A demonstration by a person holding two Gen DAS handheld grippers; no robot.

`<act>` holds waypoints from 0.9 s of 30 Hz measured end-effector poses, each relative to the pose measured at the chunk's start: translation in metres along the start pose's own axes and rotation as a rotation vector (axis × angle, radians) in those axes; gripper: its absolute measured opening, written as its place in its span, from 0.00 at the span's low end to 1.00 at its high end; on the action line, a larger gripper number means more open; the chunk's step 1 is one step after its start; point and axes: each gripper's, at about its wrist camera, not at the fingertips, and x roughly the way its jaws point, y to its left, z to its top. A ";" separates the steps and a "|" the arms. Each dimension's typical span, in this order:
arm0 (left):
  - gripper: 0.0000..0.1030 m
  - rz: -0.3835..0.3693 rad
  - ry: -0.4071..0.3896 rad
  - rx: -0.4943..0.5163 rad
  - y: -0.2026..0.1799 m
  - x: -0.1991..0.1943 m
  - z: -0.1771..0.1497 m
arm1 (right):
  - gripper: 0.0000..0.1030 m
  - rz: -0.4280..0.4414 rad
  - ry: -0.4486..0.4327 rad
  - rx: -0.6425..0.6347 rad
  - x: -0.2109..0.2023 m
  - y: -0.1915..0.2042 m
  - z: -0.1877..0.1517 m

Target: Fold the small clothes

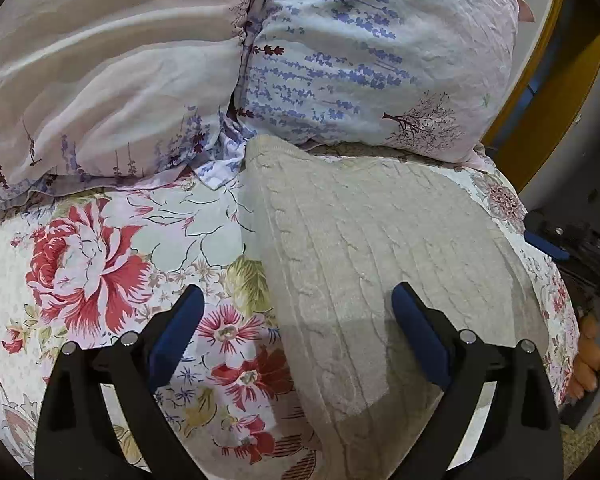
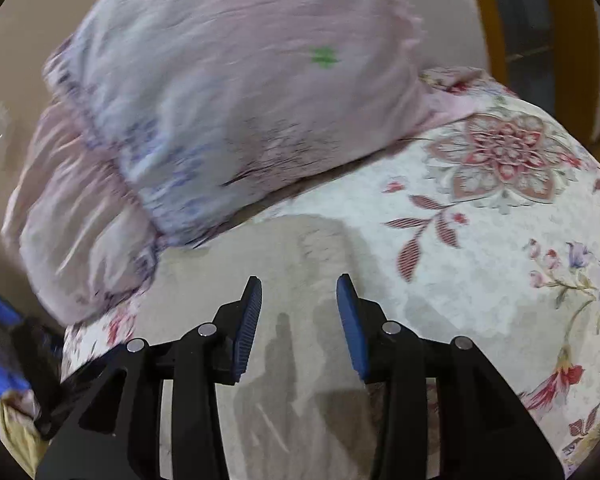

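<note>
A beige cable-knit garment (image 1: 372, 248) lies folded flat on the floral bedspread (image 1: 92, 264). My left gripper (image 1: 298, 300) is open and empty, low over the garment's left edge, one finger over the bedspread and one over the knit. In the right wrist view the same beige garment (image 2: 296, 380) lies under my right gripper (image 2: 299, 286), which is open and empty just above it. This view is motion-blurred.
Two pillows in lavender-print cases (image 1: 360, 60) (image 1: 100, 80) lie against the far edge of the garment; one shows in the right wrist view (image 2: 228, 100). The bed's right edge (image 1: 556, 300) drops off beside a wooden frame (image 1: 540, 92). The right hand-held tool (image 1: 572, 248) is there.
</note>
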 end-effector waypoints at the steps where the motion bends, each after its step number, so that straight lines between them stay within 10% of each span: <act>1: 0.93 0.004 -0.001 0.003 0.000 0.000 0.000 | 0.43 0.009 0.009 -0.017 0.000 0.003 -0.003; 16: 0.96 0.005 -0.001 0.010 -0.002 0.002 0.000 | 0.64 0.071 0.119 0.011 0.020 -0.015 -0.025; 18: 0.96 -0.022 0.008 -0.010 0.001 0.003 0.002 | 0.78 0.103 0.103 0.078 0.013 -0.027 -0.016; 27: 0.95 -0.272 0.083 -0.237 0.029 0.018 0.008 | 0.78 0.182 0.258 0.258 0.043 -0.065 0.002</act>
